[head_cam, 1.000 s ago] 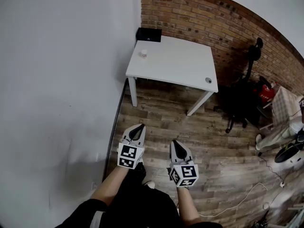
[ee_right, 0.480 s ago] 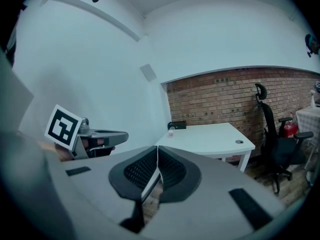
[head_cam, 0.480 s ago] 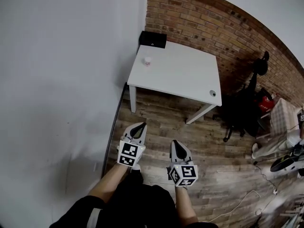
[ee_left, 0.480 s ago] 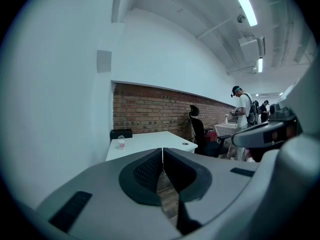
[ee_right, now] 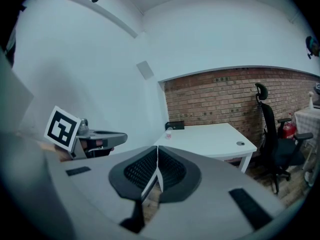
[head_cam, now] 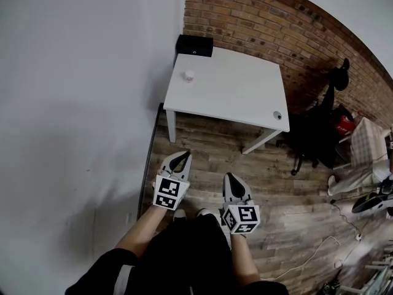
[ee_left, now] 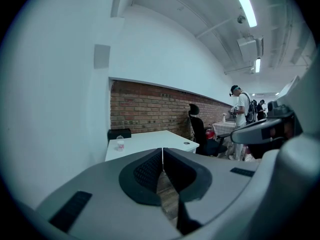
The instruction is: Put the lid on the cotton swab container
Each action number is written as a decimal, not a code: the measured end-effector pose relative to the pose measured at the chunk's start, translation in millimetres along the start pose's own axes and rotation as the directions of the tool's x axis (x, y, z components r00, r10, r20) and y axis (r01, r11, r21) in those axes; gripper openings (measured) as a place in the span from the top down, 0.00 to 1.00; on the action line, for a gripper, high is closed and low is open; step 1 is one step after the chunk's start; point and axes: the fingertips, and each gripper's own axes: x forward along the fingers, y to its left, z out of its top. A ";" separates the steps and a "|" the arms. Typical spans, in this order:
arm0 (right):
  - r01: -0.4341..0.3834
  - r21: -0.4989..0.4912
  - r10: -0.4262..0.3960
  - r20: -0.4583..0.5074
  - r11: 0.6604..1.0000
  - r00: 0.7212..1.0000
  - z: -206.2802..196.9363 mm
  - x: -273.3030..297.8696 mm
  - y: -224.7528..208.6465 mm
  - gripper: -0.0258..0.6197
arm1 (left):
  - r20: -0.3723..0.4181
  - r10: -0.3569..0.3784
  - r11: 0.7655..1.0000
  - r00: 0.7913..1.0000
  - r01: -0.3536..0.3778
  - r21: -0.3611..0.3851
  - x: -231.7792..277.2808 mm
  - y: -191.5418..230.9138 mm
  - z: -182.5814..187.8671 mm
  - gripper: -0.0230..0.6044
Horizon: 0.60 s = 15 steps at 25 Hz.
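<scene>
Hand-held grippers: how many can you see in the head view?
2. The left hand-held gripper and the right hand-held gripper are side by side over the wooden floor, short of the white table. Both are shut and empty. None looks hidden.

Bright, even indoor light from ceiling strip lights [ee_left: 243, 4]; soft shadow beneath the counter [head_cam: 230, 85]. Heavy fisheye bending at edges, dark vignetted corners in both gripper views

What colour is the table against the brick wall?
The table is white, clearest in the head view.
</scene>
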 end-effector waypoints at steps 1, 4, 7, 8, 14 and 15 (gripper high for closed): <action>0.000 -0.002 0.000 -0.001 1.000 1.000 -0.7 2.6 -1.0 0.92 | -0.002 -0.002 1.000 1.000 0.002 0.000 2.7 1.2 -1.6 0.94; -0.003 -0.007 0.003 -0.004 1.000 1.000 1.3 7.6 -8.4 0.92 | -0.008 -0.002 1.000 1.000 0.002 0.003 10.1 0.8 -2.2 0.94; -0.001 0.001 0.001 0.001 1.000 1.000 5.2 16.4 -18.3 0.92 | -0.015 0.003 1.000 1.000 -0.003 0.001 20.2 4.1 -1.3 0.94; 0.000 0.003 0.000 0.007 1.000 1.000 6.9 21.1 -21.2 0.92 | -0.016 0.003 1.000 1.000 -0.003 0.002 24.8 6.2 -0.5 0.94; -0.023 0.007 0.022 0.023 1.000 0.999 15.7 57.6 -44.5 0.92 | -0.024 0.012 1.000 1.000 -0.012 0.013 63.4 17.4 4.5 0.94; -0.027 0.009 0.026 0.024 1.000 0.999 19.6 65.3 -51.0 0.92 | -0.027 0.015 1.000 1.000 -0.014 0.015 72.4 19.6 7.8 0.94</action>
